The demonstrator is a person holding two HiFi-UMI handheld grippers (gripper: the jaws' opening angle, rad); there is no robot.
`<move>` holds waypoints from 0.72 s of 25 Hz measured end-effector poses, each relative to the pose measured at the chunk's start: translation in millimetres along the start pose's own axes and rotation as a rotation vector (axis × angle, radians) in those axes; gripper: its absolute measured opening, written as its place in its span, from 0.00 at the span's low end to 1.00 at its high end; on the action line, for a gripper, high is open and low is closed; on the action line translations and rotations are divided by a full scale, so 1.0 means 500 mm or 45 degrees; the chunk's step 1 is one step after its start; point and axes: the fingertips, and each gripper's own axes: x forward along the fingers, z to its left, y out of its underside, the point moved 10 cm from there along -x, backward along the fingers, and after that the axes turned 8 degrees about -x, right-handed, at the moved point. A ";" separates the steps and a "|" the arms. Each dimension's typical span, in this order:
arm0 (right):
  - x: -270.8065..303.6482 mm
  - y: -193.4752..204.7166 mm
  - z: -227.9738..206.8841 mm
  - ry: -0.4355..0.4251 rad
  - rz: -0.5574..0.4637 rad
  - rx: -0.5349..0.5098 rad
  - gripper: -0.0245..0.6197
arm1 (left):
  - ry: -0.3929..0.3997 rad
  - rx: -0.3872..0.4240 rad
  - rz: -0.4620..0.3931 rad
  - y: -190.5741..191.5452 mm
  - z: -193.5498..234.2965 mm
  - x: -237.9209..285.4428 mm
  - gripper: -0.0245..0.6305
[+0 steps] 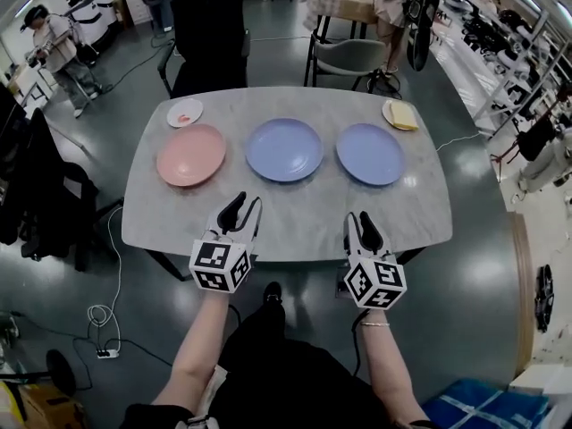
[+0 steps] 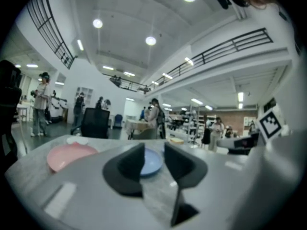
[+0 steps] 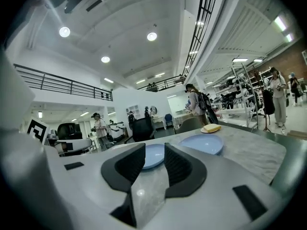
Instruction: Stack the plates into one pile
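Three plates lie in a row on the grey marble table [image 1: 295,222]: a pink plate [image 1: 191,155] at the left, a blue plate [image 1: 284,149] in the middle and a second blue plate [image 1: 370,154] at the right. My left gripper [image 1: 243,207] hovers near the front edge, open and empty, pointing at the middle blue plate [image 2: 150,162], with the pink plate [image 2: 70,155] to its left. My right gripper [image 1: 361,222] is also open and empty near the front edge; past its jaws show the middle blue plate [image 3: 152,155] and the right blue plate [image 3: 202,143].
A small white saucer [image 1: 185,113] sits at the table's back left. A small plate with a yellow piece [image 1: 400,114] sits at the back right. A black chair [image 1: 209,38] and a grey chair [image 1: 349,59] stand behind the table. People stand in the room beyond.
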 end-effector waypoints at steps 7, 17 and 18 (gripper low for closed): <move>0.122 -0.025 -0.041 0.142 0.010 0.041 0.19 | 0.123 0.030 0.046 -0.049 0.065 0.172 0.23; 0.172 -0.025 -0.149 0.371 0.054 0.088 0.19 | 0.317 0.025 0.184 -0.047 0.043 0.375 0.24; 0.173 -0.023 -0.167 0.396 0.059 0.092 0.19 | 0.337 0.019 0.200 -0.045 0.036 0.400 0.25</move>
